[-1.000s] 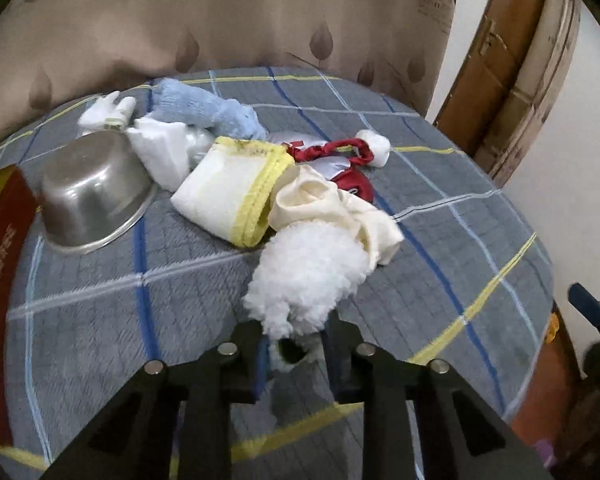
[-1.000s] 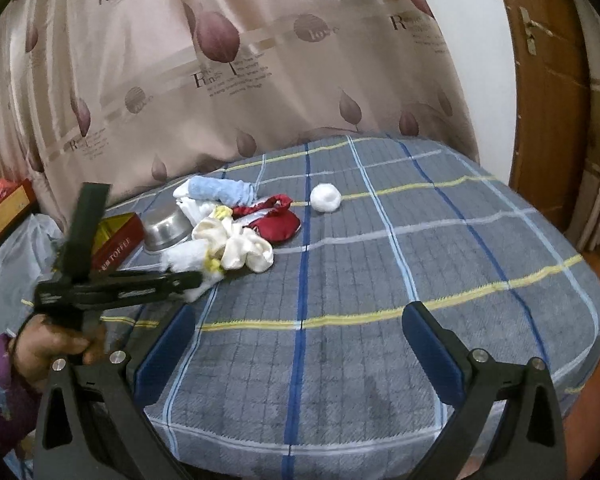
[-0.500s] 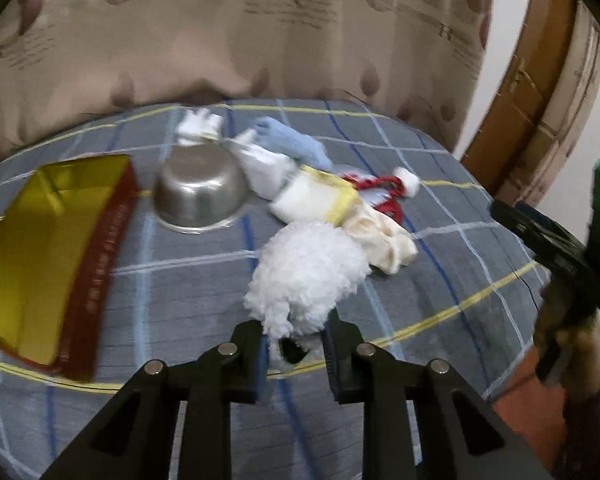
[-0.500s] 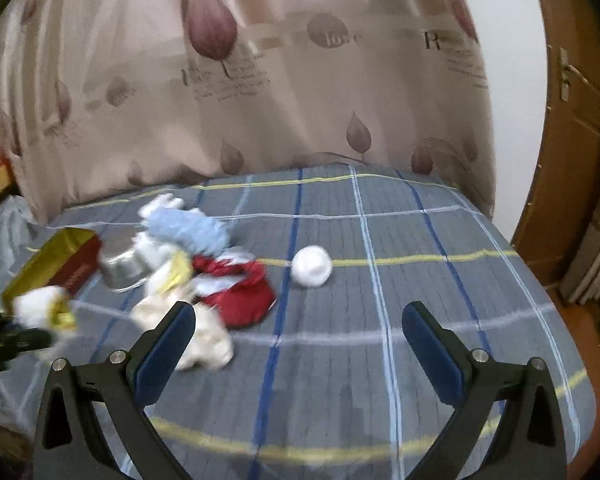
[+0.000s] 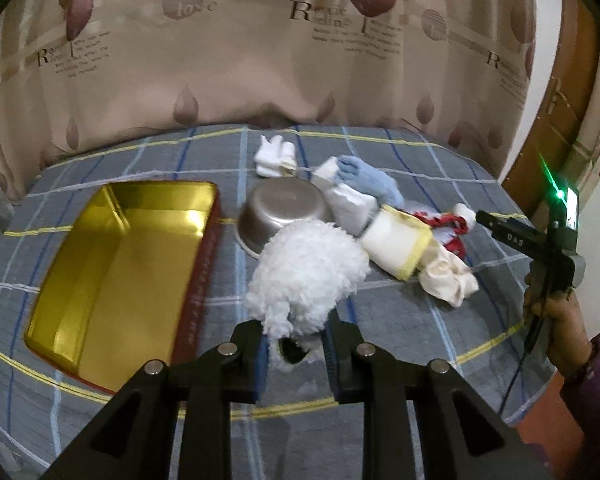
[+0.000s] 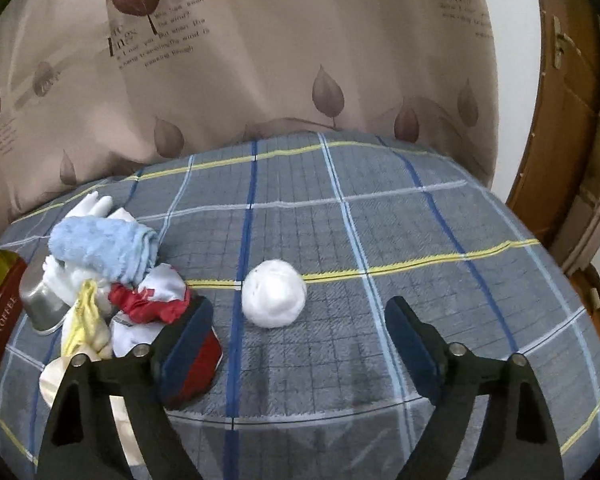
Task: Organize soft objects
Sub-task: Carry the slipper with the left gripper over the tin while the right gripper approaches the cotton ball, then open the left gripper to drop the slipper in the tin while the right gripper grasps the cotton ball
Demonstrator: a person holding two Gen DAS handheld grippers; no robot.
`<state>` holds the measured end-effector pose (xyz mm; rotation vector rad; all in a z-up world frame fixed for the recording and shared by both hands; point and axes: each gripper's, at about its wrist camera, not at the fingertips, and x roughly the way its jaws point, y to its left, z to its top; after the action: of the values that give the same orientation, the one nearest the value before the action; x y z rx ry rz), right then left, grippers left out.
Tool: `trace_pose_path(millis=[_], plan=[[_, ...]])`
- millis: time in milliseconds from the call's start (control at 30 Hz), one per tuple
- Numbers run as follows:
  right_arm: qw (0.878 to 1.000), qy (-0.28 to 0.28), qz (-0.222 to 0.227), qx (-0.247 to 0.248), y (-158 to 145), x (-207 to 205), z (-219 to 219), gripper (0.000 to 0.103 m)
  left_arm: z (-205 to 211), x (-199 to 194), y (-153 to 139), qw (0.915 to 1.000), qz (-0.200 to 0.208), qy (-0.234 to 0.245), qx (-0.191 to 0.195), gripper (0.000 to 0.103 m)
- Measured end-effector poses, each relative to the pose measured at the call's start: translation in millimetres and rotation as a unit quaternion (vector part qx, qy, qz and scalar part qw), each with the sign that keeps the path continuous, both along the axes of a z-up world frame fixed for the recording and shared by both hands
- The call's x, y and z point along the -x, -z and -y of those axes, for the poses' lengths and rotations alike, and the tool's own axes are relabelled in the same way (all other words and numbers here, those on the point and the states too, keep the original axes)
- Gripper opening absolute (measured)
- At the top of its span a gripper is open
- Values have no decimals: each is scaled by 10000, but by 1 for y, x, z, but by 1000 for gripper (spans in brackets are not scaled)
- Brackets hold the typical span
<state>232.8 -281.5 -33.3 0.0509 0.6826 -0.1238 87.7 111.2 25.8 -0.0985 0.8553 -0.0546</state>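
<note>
My left gripper [image 5: 296, 350] is shut on a fluffy white soft toy [image 5: 308, 272], held above the cloth just right of the open gold tin [image 5: 116, 264]. A heap of soft things lies to the right: a blue towel [image 5: 370, 182], a cream cloth with yellow trim [image 5: 396, 242], a red and white cloth [image 5: 448, 228]. In the right wrist view my right gripper [image 6: 300, 344] hovers over the bed with its jaws closing, wide apart. A white ball [image 6: 274, 294] lies just ahead between the fingers, untouched. The blue towel [image 6: 100, 246] and red cloth [image 6: 152, 304] sit to its left.
A steel bowl [image 5: 280, 212] stands upside down beside the tin, also seen at the left edge as the bowl [image 6: 40, 308]. A hand [image 5: 560, 320] holds the other gripper at the bed's right edge. A curtain [image 6: 260, 60] hangs behind the bed and a wooden door [image 6: 564, 80] stands at right.
My left gripper carried the white toy up and leftward, so the gold tin came into view. My right gripper swung toward the white ball, now close ahead, and its jaws narrowed.
</note>
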Motion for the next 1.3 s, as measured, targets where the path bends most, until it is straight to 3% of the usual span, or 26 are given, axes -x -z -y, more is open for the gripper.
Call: trace_pose_path(millis=[367, 500, 767, 967, 1167, 1300], plan=[[9995, -3, -269, 164, 16, -21, -5, 74, -47, -18, -10, 9986, 50, -438, -277, 23], [9984, -125, -483, 248, 21, -30, -12, 56, -73, -28, -6, 9974, -26, -645, -330, 23], [9970, -118, -723, 260, 27, -36, -13, 55, -138, -62, 31, 9927, -639, -1017, -138, 28], [9964, -150, -760, 351, 29, -37, -17, 55, -148, -85, 46, 9912, -862, -988, -160, 44], [9967, -223, -768, 132, 29, -38, -11, 56, -139, -83, 27, 9887, -570, -1272, -555, 48], [9966, -261, -771, -91, 30, -39, -5, 56, -124, -58, 12, 9925, -318, -1162, -212, 50]])
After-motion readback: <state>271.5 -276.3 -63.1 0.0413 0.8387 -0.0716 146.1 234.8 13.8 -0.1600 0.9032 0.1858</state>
